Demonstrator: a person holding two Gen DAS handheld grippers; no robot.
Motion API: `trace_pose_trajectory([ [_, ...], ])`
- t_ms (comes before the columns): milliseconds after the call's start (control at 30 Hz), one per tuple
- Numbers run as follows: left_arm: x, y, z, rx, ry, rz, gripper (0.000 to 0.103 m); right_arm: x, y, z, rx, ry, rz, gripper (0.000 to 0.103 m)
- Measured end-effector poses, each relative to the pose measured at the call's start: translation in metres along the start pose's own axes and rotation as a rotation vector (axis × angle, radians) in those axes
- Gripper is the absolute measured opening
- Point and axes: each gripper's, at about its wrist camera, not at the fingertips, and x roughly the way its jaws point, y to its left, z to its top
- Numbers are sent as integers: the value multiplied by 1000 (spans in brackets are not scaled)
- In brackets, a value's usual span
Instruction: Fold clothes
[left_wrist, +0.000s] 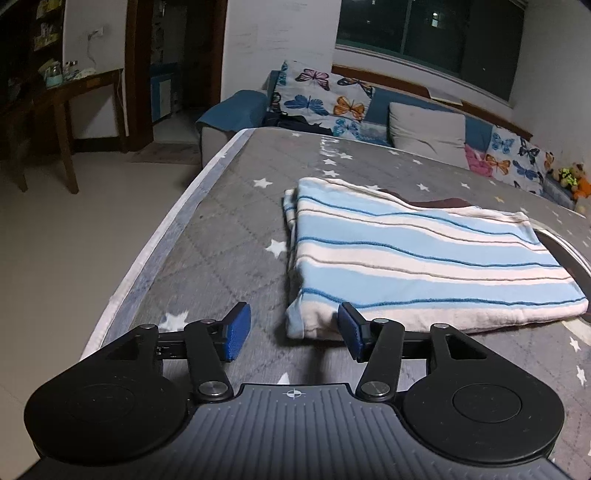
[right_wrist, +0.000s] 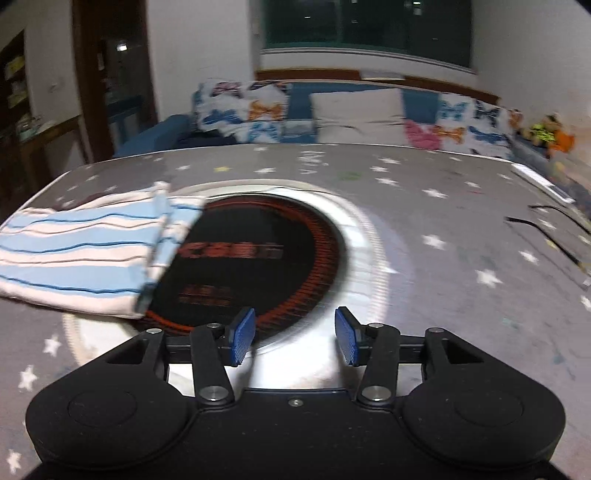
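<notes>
A folded blue-and-white striped garment lies flat on the grey star-print table. My left gripper is open and empty, just in front of the garment's near left corner. In the right wrist view the garment lies at the left, its right edge over a round black-and-red hotplate set in the table. My right gripper is open and empty, above the hotplate's near rim, to the right of the garment.
A sofa with butterfly-print cushions and a grey pillow stands behind the table. Soft toys sit at the far right. A wooden desk stands at the left across the floor. A black cable lies on the table's right side.
</notes>
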Motion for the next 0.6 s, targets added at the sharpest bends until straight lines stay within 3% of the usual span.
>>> trace_pose_trajectory([
  [233, -5, 9, -4, -6, 10, 42, 54, 1, -35, -8, 75, -6, -83, 53],
  [600, 0, 19, -10, -10, 4, 104, 57, 4, -61, -10, 117, -34, -132, 56],
])
